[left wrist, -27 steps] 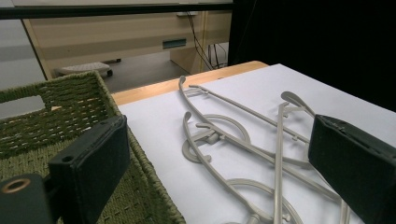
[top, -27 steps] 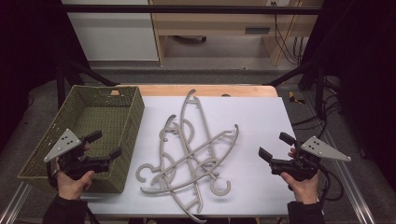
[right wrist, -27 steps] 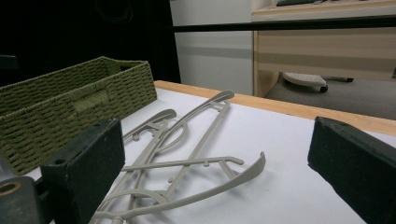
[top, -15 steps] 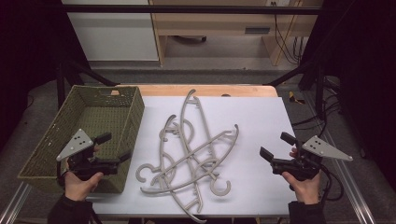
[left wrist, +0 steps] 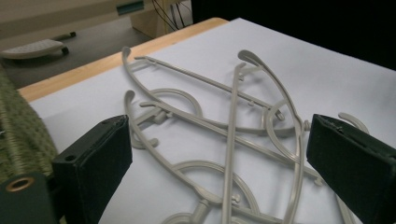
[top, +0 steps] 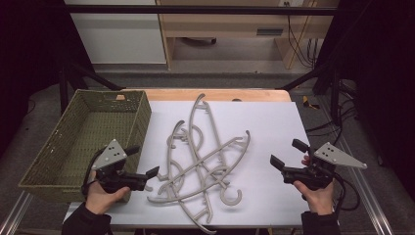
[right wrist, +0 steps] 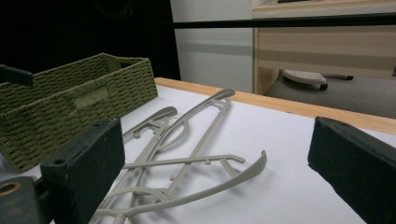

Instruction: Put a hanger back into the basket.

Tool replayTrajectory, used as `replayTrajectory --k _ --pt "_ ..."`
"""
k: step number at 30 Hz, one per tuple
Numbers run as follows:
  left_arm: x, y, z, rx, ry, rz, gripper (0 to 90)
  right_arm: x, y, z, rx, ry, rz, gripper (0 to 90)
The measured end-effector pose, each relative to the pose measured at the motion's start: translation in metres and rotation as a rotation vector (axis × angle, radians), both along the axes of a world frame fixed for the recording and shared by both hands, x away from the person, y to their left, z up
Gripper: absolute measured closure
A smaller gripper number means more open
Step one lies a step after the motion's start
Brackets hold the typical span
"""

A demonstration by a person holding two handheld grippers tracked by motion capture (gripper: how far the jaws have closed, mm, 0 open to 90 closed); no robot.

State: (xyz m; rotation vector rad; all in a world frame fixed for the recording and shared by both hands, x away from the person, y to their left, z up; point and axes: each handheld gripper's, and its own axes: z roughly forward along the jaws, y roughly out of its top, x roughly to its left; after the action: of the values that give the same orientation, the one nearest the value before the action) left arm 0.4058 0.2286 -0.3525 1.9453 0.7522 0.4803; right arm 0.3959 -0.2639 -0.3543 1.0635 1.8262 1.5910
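Beside the woven green basket: tangled pile of thin, curved beige plastic hangers, count unclear. Two grippers, left gripper and right gripper, jaws wide apart, empty.

1. The grey floor runs behind the table.
2. A white cabinet stands at the back on the left.
3. A light wooden desk stands next to it, with a small grey label on its front.
4. Black cables hang down by the desk.
5. The sides of the room are very dark.
6. A black metal bar runs across the top.
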Motion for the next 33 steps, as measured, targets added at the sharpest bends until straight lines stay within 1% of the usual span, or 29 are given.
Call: replayTrajectory --k 2,3,4,8,9,10,12,13,17,18,20,22,23,24,25,26,28,31,32,33 --pt "0.001 -0.008 -0.003 0.02 0.011 -0.013 6.8 0.0 0.001 0.001 -0.006 -0.006 0.003 3.9" --pt "0.002 -0.014 -0.006 0.037 0.025 -0.026 7.1 0.0 0.001 0.001 -0.006 -0.007 0.003 3.9" --pt "0.002 -0.014 -0.006 0.037 0.025 -0.026 7.3 0.0 0.001 0.001 -0.006 -0.007 0.003 3.9" --pt "0.003 -0.028 -0.012 0.075 0.044 -0.057 8.9 0.001 0.002 -0.001 -0.009 -0.001 0.004 3.8" --pt "0.003 -0.034 -0.016 0.094 0.057 -0.07 9.0 0.001 0.002 -0.001 -0.01 0.006 0.003 3.8" --pt "0.003 -0.034 -0.016 0.094 0.057 -0.07 9.3 0.001 0.002 -0.001 -0.01 0.006 0.003 3.8" --pt "0.004 -0.041 -0.02 0.113 0.072 -0.083 9.7 0.001 0.003 -0.001 -0.011 0.004 0.008 3.7" --pt "0.004 -0.046 -0.023 0.129 0.08 -0.094 10.5 0.001 0.003 -0.001 -0.015 0.006 0.011 3.7" --pt "0.004 -0.057 -0.03 0.165 0.109 -0.123 13.0 0.002 0.004 -0.002 -0.02 0.008 0.013 3.8" --pt "0.004 -0.061 -0.033 0.181 0.116 -0.134 14.0 0.002 0.005 -0.002 -0.013 0.011 0.011 3.7" --pt "0.004 -0.064 -0.034 0.189 0.124 -0.14 15.3 0.002 0.006 -0.002 -0.015 0.015 0.013 3.8" --pt "0.004 -0.071 -0.039 0.212 0.141 -0.155 15.7 0.003 0.007 -0.003 -0.019 0.014 0.015 3.8" --pt "0.004 -0.074 -0.041 0.223 0.149 -0.163 17.5 0.003 0.007 -0.004 -0.028 0.017 0.021 3.7" --pt "0.005 -0.08 -0.045 0.244 0.166 -0.18 18.8 0.004 0.007 -0.004 -0.03 0.019 0.019 3.7" --pt "0.005 -0.082 -0.047 0.255 0.174 -0.188 20.0 0.004 0.007 -0.004 -0.027 0.018 0.021 3.7" --pt "0.005 -0.082 -0.047 0.255 0.174 -0.188 20.8 0.004 0.007 -0.004 -0.027 0.018 0.021 3.7" --pt "0.005 -0.086 -0.051 0.276 0.186 -0.201 22.0 0.004 0.007 -0.004 -0.027 0.017 0.022 3.7" --pt "0.006 -0.092 -0.059 0.301 0.209 -0.226 27.5 0.004 0.007 -0.004 -0.028 0.017 0.022 3.7" --pt "0.006 -0.092 -0.059 0.301 0.209 -0.226 29.7 0.004 0.007 -0.004 -0.028 0.017 0.022 3.7" --pt "0.006 -0.093 -0.06 0.306 0.21 -0.23 29.7 0.004 0.007 -0.004 -0.029 0.017 0.021 3.7"
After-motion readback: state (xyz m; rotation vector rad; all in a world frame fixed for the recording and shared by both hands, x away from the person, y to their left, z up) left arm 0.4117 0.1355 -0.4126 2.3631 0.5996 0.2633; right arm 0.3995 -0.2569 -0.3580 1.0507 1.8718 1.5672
